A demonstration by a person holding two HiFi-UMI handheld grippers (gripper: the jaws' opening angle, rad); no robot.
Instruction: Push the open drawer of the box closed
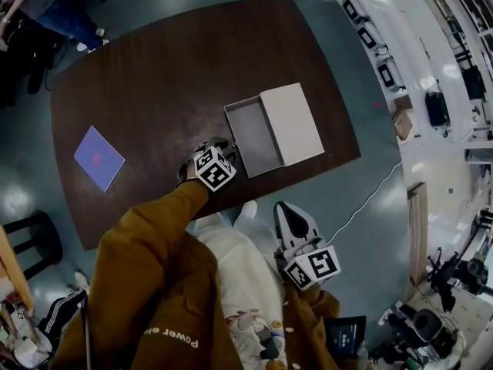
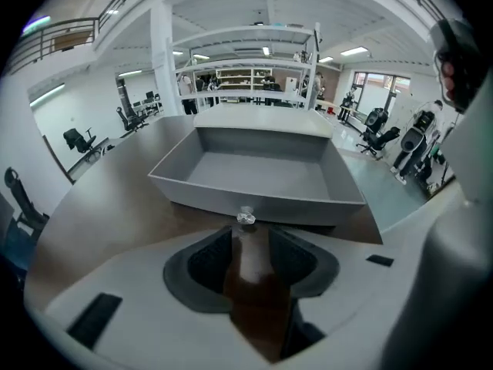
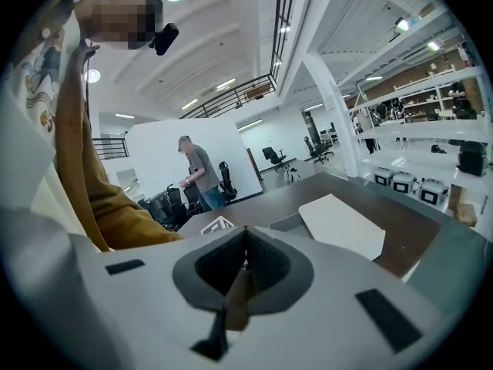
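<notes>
A white box [image 1: 293, 122] lies on the dark brown table [image 1: 154, 75], its grey drawer [image 1: 254, 133] pulled out toward me and empty. In the left gripper view the drawer's front wall [image 2: 254, 203] carries a small clear knob [image 2: 246, 217]. My left gripper [image 1: 224, 146] sits just before that front wall, its jaws a narrow gap apart, and the knob stands right at its tips [image 2: 250, 233]. My right gripper [image 1: 286, 209] hangs off the table's near edge by my body, jaws shut and empty [image 3: 245, 251]. It sees the box [image 3: 343, 223] from the side.
A purple square card [image 1: 98, 157] lies on the table's left part. A white cable [image 1: 370, 195] runs on the floor past the table's right corner. A dark stool [image 1: 27, 233] stands at the left. A person [image 1: 46, 6] stands beyond the far left corner.
</notes>
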